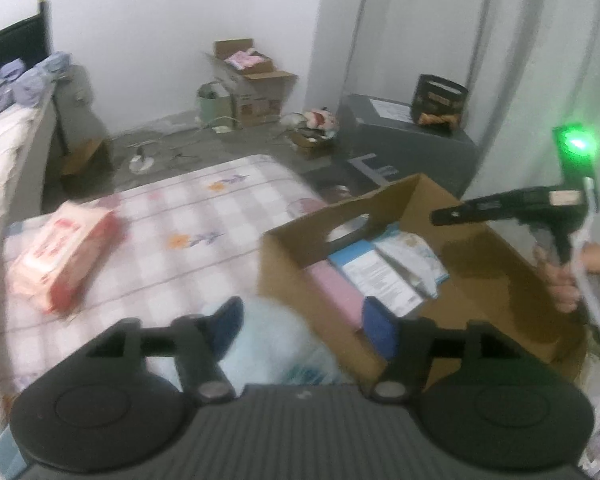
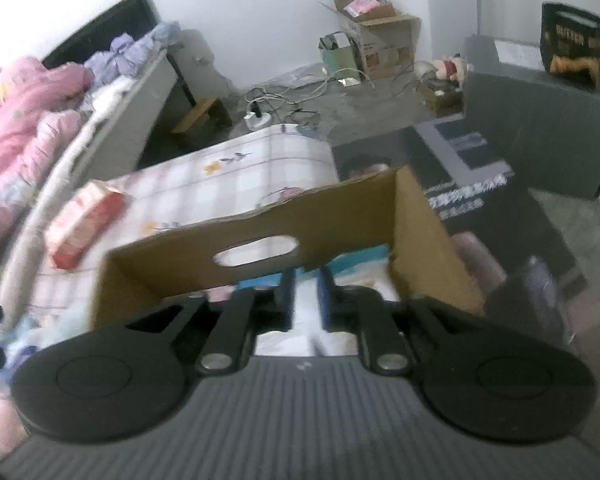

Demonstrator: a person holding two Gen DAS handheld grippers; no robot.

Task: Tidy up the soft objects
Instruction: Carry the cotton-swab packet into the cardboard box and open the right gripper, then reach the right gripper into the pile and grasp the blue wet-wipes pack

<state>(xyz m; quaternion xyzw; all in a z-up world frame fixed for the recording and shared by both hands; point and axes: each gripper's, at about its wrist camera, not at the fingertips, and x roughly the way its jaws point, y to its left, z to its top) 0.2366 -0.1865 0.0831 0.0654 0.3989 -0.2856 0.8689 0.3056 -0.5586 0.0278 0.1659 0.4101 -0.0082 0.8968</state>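
An open cardboard box point(image 1: 300, 248) stands on a checked mattress point(image 1: 204, 216). Inside it lie a pink pack point(image 1: 336, 288), a white and blue pack point(image 1: 380, 272) and a patterned pack point(image 1: 416, 252). My left gripper point(image 1: 302, 324) is open at the box's left wall, with a blurred light blue soft pack point(image 1: 276, 344) between its fingers, pads not pressing it. A red and white tissue pack point(image 1: 64, 256) lies on the mattress to the left. My right gripper point(image 2: 306, 300) points into the box point(image 2: 340, 216), jaws a narrow gap apart over a white pack point(image 2: 304, 320). A hand holds it.
A bed with pink quilts point(image 2: 24, 120) runs along the left. A grey case point(image 2: 540, 120) with a black bag point(image 2: 576, 48) stands at the back right. Cardboard boxes point(image 2: 380, 28), cables point(image 2: 268, 108) and a soft toy point(image 2: 448, 68) clutter the floor by the wall.
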